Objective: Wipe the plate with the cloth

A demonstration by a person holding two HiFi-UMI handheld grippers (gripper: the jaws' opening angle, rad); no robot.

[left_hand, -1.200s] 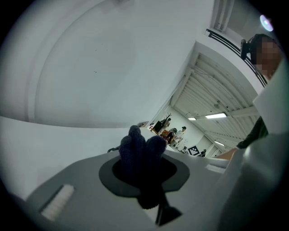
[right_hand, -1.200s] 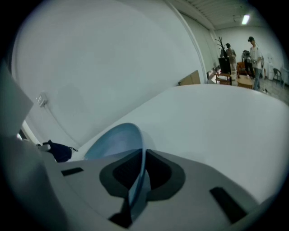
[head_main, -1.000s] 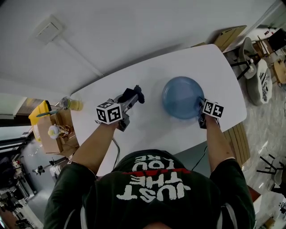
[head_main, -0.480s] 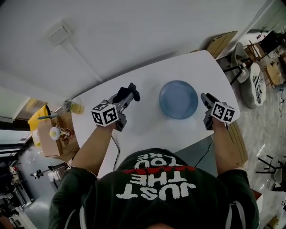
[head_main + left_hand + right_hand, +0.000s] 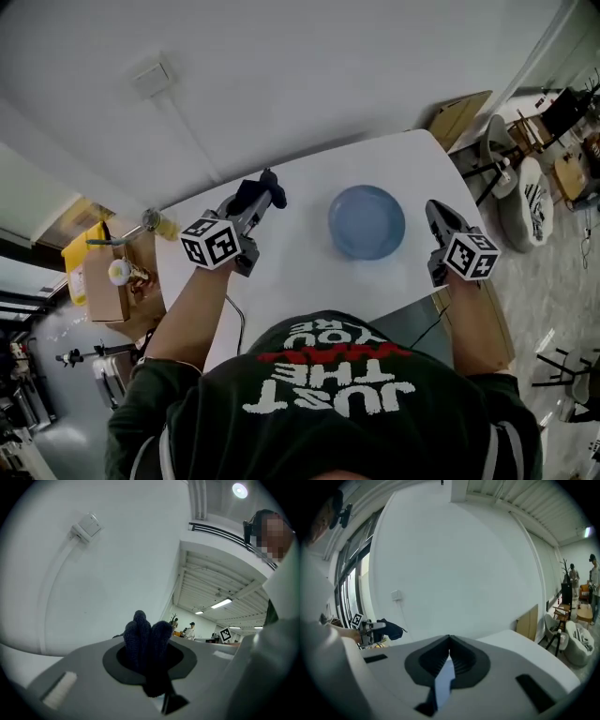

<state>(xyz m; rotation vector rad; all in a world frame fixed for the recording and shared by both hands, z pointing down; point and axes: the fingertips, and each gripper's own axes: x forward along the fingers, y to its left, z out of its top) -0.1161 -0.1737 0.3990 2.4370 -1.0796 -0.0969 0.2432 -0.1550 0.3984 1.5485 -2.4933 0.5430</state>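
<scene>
A person in a dark printed T-shirt [image 5: 319,403] stands at a white surface [image 5: 309,258], holding tongs in each hand. The left tongs [image 5: 260,199], left of centre in the head view, pinch a bunched dark blue cloth [image 5: 146,641] that pokes out past their tips. The right tongs [image 5: 436,212], over the right end of the surface, are pressed together with nothing between them, their jaws having just been closing. The round blue plate [image 5: 367,221] lies flat on the surface, right of centre in the head view. It sits between the two tongs and apart from both, and the cloth is clear of it. A cardboard box [image 5: 103,281] and a bottle [image 5: 161,223] stand near the surface's left end.
</scene>
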